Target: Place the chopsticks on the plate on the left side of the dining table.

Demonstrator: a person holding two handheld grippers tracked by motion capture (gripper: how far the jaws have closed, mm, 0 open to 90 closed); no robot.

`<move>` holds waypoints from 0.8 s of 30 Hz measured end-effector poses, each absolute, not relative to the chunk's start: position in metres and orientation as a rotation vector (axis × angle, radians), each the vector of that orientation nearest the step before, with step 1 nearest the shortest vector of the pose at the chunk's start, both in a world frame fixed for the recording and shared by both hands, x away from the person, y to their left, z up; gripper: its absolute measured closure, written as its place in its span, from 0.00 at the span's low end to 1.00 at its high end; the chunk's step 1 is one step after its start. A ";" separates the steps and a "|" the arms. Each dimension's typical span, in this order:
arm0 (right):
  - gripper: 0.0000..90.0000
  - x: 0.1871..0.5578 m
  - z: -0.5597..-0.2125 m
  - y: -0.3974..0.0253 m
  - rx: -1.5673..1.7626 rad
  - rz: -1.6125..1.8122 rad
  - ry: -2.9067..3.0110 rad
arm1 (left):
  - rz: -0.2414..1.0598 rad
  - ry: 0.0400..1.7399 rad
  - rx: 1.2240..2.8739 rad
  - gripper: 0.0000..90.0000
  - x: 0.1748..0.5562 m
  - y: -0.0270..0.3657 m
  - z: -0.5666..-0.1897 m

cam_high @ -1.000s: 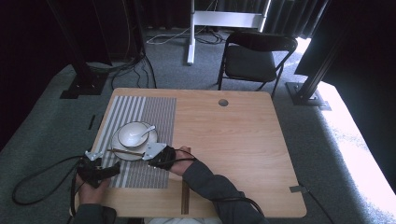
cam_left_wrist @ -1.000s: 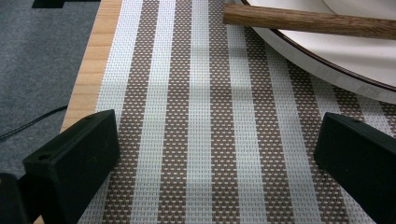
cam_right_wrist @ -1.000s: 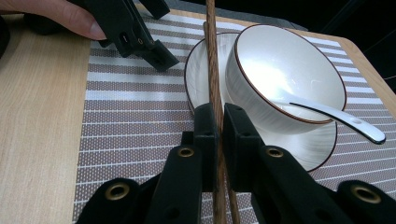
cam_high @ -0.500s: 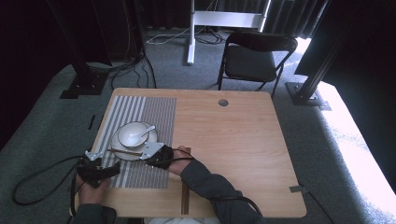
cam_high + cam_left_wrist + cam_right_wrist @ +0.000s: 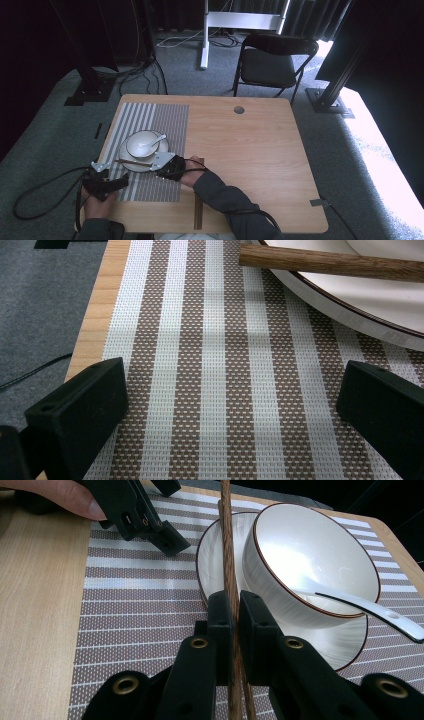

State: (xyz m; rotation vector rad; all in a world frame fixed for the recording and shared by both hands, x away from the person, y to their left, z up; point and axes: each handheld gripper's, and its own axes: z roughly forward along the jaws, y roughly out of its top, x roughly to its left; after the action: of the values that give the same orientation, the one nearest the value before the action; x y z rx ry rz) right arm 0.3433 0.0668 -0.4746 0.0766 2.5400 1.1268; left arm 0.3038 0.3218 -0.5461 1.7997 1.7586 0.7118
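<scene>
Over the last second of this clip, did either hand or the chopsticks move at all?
Nothing visibly changed. The right tongs remain shut on the chopsticks, which lie across the plate beside the bowl; the left tongs stay open over the striped placemat.

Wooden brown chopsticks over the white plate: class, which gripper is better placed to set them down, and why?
Right. The right gripper is already shut on the wooden brown chopsticks over the white plate. The left gripper stands open above the striped placemat, holding nothing.
</scene>
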 end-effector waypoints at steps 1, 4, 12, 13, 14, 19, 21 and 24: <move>0.94 0.343 -0.475 0.067 0.077 1.127 2.540 | 0.712 1.759 1.800 0.00 0.304 0.322 -0.546; 0.94 0.343 -0.475 0.068 0.072 1.124 2.542 | 0.712 1.759 1.800 0.00 0.304 0.322 -0.546; 0.94 0.344 -0.474 0.070 0.068 1.122 2.541 | 0.712 1.759 1.800 0.00 0.304 0.322 -0.546; 0.94 0.344 -0.474 0.071 0.069 1.126 2.541 | 0.712 1.758 1.800 0.00 0.304 0.322 -0.546; 0.94 0.344 -0.474 0.071 0.069 1.127 2.540 | 0.712 1.758 1.800 0.00 0.304 0.322 -0.546; 0.94 0.344 -0.476 0.073 0.070 1.129 2.544 | 0.712 1.758 1.800 0.00 0.304 0.322 -0.546; 0.94 0.345 -0.477 0.073 0.069 1.125 2.545 | 0.712 1.758 1.800 0.00 0.304 0.322 -0.546; 0.94 0.344 -0.477 0.074 0.073 1.127 2.545 | 0.712 1.759 1.800 0.00 0.304 0.322 -0.546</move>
State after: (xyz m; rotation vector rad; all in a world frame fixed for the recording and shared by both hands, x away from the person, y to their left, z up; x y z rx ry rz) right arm 0.3444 0.0742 -0.4770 0.0726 2.5454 1.1274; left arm 0.3038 0.3218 -0.5461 1.7999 1.7586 0.7119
